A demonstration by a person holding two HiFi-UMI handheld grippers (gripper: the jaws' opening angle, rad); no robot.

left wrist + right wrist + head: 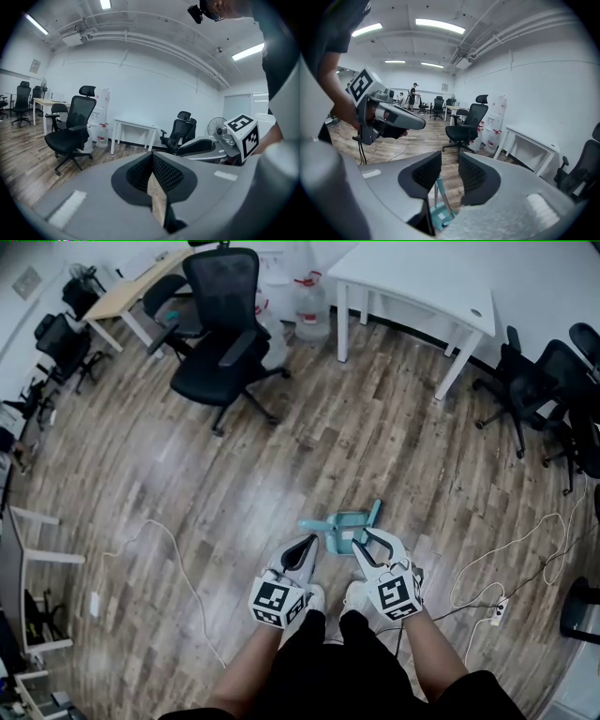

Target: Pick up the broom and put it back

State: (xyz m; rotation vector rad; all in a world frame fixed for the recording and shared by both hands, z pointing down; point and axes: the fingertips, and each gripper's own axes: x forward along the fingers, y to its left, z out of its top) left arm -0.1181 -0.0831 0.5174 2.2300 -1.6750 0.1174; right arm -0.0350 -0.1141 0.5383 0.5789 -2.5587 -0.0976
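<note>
A teal broom and dustpan set [345, 527] stands on the wooden floor just ahead of the person's feet, its handle [375, 513] sloping up to the right. In the right gripper view the teal handle [440, 197] and pan [441, 216] show below the gap between the jaws, and the pads do not touch them. My right gripper [367, 542] [450, 163] is open and hangs above the set's right side. My left gripper [308, 543] [152, 158] is shut on nothing, just left of the set.
A black office chair [225, 324] stands further ahead, with water jugs [309, 304] and a white table [412, 282] behind it. More chairs [544, 381] crowd the right side. Cables and a power strip [498, 609] lie on the floor at the right.
</note>
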